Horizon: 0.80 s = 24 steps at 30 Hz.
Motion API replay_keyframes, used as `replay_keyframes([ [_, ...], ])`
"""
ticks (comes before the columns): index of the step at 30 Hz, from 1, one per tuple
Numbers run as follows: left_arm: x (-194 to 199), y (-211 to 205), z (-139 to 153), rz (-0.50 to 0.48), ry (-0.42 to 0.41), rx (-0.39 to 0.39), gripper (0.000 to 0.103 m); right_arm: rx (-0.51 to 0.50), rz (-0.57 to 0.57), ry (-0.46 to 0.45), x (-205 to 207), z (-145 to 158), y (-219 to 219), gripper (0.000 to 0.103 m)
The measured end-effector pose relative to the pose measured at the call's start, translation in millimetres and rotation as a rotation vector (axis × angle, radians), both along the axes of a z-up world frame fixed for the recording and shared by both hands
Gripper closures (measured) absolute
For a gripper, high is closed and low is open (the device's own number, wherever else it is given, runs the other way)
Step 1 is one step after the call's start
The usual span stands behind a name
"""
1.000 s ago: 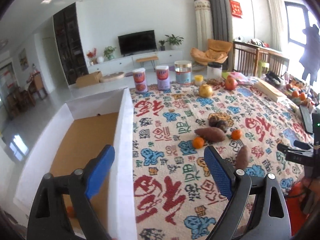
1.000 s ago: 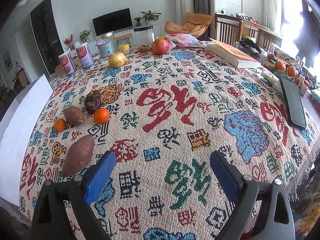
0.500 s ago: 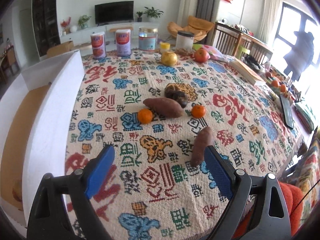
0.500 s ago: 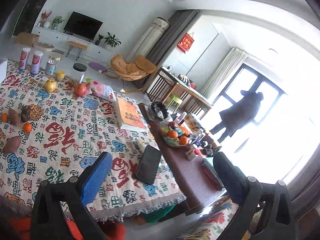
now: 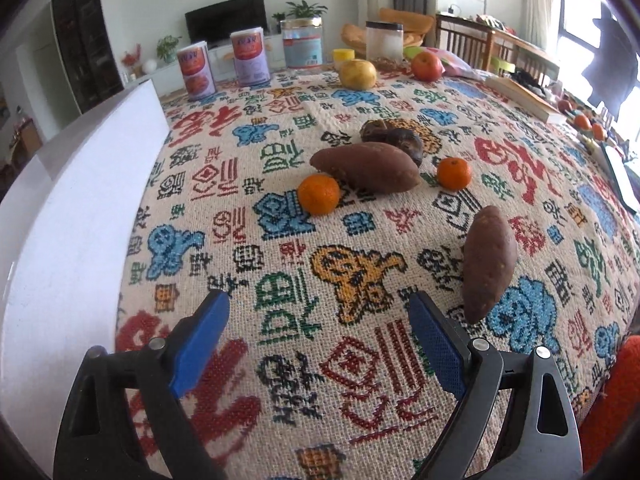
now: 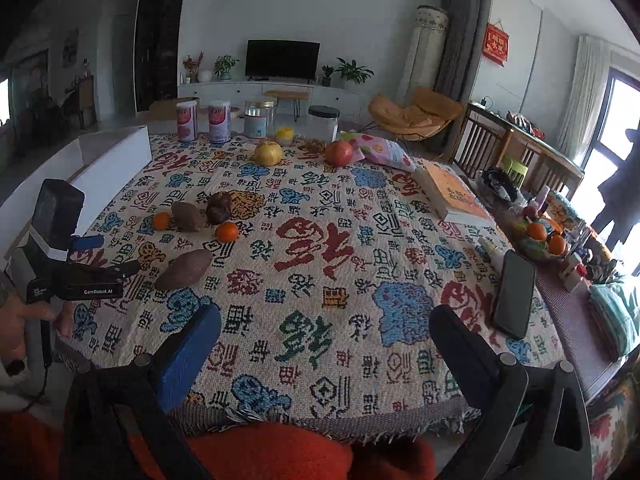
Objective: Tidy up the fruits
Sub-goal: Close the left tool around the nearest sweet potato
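The left gripper (image 5: 318, 322) was wide open with nothing between its blue pads, and it had dropped lower and closer to the patterned cloth (image 5: 280, 240) than a moment before, so the fruit looked much bigger. A near sweet potato (image 5: 486, 262) lay just right of its right finger. Farther off lay a second sweet potato (image 5: 366, 166), with one orange (image 5: 319, 194) touching its left end and another orange (image 5: 453, 173) just to its right. A dark lumpy thing (image 5: 394, 140) (I could not tell what it was) sat just behind. The white box (image 5: 76, 208) stood on the left, and it showed less of its inside than earlier. The right gripper (image 6: 324, 330) was also open and empty. It had swung back from the window to face the table, hanging over the near edge.
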<state>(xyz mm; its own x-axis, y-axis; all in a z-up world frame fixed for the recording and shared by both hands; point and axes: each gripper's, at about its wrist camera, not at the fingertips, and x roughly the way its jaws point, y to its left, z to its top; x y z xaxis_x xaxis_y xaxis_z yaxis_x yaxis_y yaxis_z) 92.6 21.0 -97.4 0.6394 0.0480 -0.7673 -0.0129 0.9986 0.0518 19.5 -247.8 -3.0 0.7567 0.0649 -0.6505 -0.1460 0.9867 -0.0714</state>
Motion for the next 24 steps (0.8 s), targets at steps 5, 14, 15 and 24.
replay_keyframes([
  [5, 8.8, 13.0, -16.8, 0.017, 0.033, -0.021, 0.011, 0.25, -0.113, 0.124, 38.5, -69.4, 32.7, 0.001],
  [14, 11.0, 8.2, -22.1, 0.024, 0.008, 0.005, 0.009, 0.248, -0.157, 0.075, 30.6, -66.5, 25.9, 0.001],
  [15, 11.8, 9.2, -22.4, 0.024, 0.011, -0.003, 0.009, 0.257, -0.157, 0.074, 31.4, -65.7, 23.9, 0.001],
  [24, -0.5, 14.7, 3.7, -0.07, -0.027, -0.256, 0.009, 0.28, -0.165, 0.047, 29.1, -62.9, 18.9, 0.001],
])
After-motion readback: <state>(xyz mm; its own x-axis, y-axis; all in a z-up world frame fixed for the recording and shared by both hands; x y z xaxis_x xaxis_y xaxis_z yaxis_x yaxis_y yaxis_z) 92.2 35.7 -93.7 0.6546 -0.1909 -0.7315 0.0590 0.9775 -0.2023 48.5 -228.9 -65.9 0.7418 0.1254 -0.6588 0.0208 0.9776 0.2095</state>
